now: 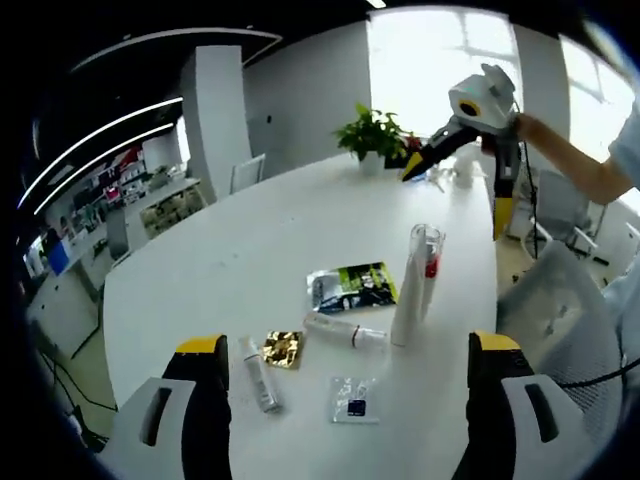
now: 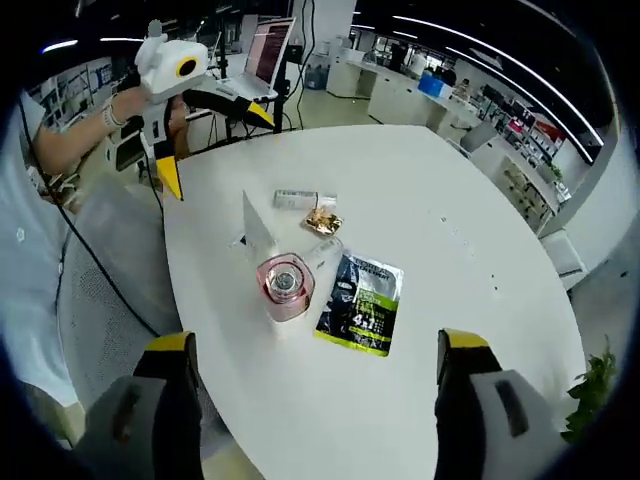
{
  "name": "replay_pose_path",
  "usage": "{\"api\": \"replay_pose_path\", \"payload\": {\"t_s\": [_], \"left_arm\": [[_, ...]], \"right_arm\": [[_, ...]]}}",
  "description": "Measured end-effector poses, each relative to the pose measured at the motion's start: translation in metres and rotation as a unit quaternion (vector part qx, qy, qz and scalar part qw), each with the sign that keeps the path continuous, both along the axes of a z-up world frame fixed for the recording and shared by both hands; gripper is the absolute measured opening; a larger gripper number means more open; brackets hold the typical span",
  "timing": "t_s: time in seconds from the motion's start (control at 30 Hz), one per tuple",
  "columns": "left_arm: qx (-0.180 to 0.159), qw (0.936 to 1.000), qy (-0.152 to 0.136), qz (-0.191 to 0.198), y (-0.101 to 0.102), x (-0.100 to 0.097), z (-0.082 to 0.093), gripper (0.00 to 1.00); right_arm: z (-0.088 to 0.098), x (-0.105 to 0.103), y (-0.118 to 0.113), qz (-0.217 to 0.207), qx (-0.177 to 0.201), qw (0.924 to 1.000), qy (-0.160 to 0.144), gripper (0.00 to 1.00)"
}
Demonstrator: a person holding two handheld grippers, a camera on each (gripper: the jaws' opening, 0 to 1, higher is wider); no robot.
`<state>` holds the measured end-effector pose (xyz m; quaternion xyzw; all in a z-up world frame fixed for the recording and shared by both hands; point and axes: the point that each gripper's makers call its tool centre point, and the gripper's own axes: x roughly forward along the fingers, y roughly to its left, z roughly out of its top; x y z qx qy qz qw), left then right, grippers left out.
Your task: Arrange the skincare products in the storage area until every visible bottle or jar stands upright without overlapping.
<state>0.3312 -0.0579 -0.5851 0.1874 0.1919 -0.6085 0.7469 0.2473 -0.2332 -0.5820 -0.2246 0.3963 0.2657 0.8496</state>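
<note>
A tall white tube (image 1: 407, 300) (image 2: 258, 225) and a clear pink-topped bottle (image 1: 431, 262) (image 2: 285, 285) stand upright side by side on the white table (image 1: 250, 250) (image 2: 450, 220). A white tube (image 1: 345, 331) and a small white bottle (image 1: 260, 375) (image 2: 300, 198) lie flat near a gold sachet (image 1: 282, 348) (image 2: 322, 220). My left gripper (image 1: 348, 343) (image 2: 215, 146) hangs open over the near table edge, holding nothing. My right gripper (image 2: 318, 343) (image 1: 455, 195) is open and empty above the far side.
A green-and-black sachet (image 1: 352, 287) (image 2: 362, 305) and a small clear sachet (image 1: 355, 398) lie flat among the products. A potted plant (image 1: 372, 130) stands at the table's far end. A grey chair (image 1: 560, 310) is at the right edge. Office desks lie beyond.
</note>
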Motion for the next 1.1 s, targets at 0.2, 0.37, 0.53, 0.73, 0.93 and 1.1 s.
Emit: {"api": "replay_pose_path", "payload": {"t_s": [0.2,0.37,0.53,0.73,0.93,1.1], "left_arm": [[0.01,0.9999,0.01,0.004,0.003,0.008,-0.009,0.97],[0.026,0.9994,0.018,0.01,0.006,0.018,-0.022,0.97],[0.039,0.9986,0.032,0.016,0.007,0.028,-0.034,0.97],[0.059,0.997,0.045,0.019,0.006,0.042,-0.052,0.97],[0.067,0.9957,0.057,0.031,0.0,0.06,-0.068,0.97],[0.085,0.9918,0.082,0.049,-0.003,0.072,-0.087,0.88]], "right_arm": [[0.0,-0.001,-0.008,-0.025,0.011,0.9994,-0.023,1.0],[-0.005,-0.005,-0.009,-0.034,0.012,0.9989,-0.03,1.0],[-0.009,-0.009,-0.009,-0.045,0.036,0.9978,-0.032,1.0],[-0.024,-0.018,-0.009,-0.065,0.056,0.9962,-0.017,0.94],[-0.025,-0.018,-0.006,-0.077,0.083,0.9932,-0.027,0.75],[-0.028,-0.019,-0.003,-0.082,0.103,0.991,-0.024,0.62]]}}
